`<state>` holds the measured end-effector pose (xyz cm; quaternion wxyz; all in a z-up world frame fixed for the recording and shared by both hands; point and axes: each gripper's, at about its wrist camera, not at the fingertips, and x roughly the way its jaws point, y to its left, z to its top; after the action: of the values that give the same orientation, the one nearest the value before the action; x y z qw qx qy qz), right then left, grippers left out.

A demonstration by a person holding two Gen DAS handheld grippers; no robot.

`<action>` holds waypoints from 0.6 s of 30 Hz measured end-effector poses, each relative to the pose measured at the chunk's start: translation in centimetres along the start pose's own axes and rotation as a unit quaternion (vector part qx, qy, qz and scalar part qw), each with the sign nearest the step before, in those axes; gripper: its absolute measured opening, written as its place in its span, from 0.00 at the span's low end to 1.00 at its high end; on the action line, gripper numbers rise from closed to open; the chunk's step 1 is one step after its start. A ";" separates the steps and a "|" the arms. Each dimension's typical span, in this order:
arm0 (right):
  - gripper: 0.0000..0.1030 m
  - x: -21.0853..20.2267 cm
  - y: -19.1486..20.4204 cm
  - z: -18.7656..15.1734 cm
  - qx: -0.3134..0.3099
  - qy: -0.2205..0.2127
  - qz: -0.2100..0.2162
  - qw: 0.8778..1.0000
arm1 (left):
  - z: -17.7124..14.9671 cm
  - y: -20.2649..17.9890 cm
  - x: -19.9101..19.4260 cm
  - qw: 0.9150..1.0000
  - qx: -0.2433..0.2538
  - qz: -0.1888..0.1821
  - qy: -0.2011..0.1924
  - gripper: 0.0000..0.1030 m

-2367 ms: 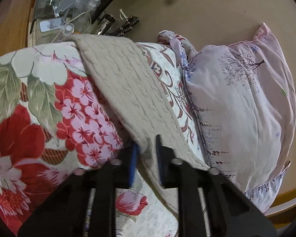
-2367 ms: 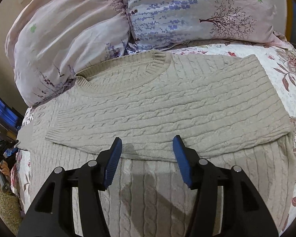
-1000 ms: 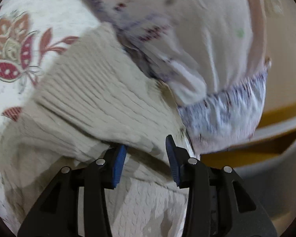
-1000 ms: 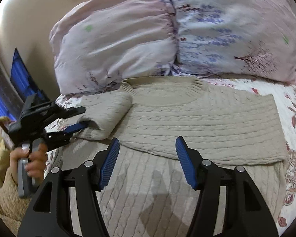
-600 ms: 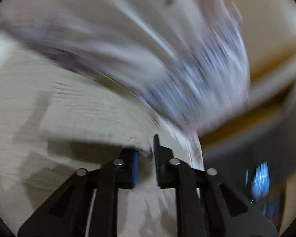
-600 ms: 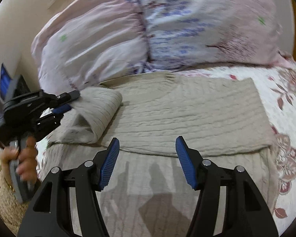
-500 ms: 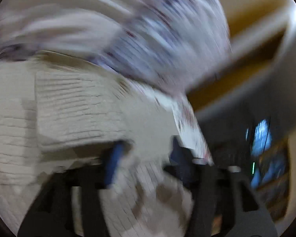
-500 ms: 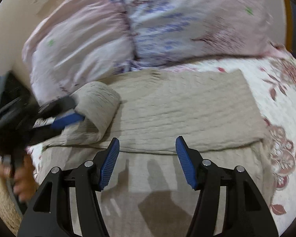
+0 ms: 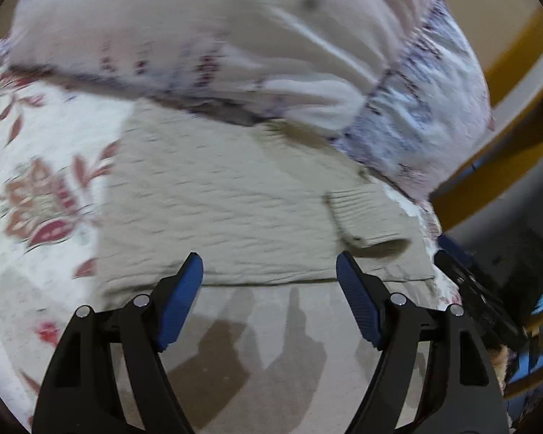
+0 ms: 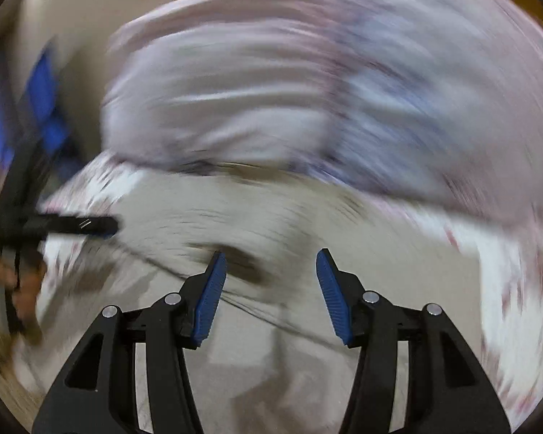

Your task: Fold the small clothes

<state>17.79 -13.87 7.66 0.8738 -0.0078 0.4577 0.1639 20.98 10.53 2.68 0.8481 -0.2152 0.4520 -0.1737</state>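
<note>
Beneath open left tongs (image 9: 269,273): sweater (image 9: 235,209)

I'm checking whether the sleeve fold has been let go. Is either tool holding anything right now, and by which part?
Nothing is held. The left tool has just been opening, with nothing between its pads, above the beige cable-knit sweater. The right tool is empty too.

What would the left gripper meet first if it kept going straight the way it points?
Most likely the beige knit sweater spread on the bed: the open, empty left gripper points down at its folded edge; depth is uncertain.
</note>
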 end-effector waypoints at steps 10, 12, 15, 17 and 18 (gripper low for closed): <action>0.19 7.6 7.5 -0.6 -0.285 0.056 -0.134 0.948 | -0.4 1.5 0.3 1.000 -0.003 0.017 0.011 0.74; 0.08 7.7 6.4 -0.3 -0.250 0.063 -0.147 0.955 | -0.4 1.5 0.3 1.000 -0.003 0.017 0.010 0.74; 0.08 4.7 1.8 1.7 -0.086 0.023 -0.128 0.988 | -0.4 1.5 0.4 1.000 -0.007 0.012 0.009 0.74; 0.08 2.5 -2.0 1.8 0.040 0.000 -0.097 0.995 | -0.4 1.6 0.4 1.000 -0.007 0.010 0.009 0.74; 0.08 1.4 -4.6 1.2 0.119 -0.009 -0.074 0.990 | -0.4 1.6 0.4 1.000 -0.007 0.008 0.010 0.74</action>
<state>20.87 -17.60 6.61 0.8822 0.0634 0.4646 0.0435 20.97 11.60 1.36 0.8435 -0.2160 0.4630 -0.1657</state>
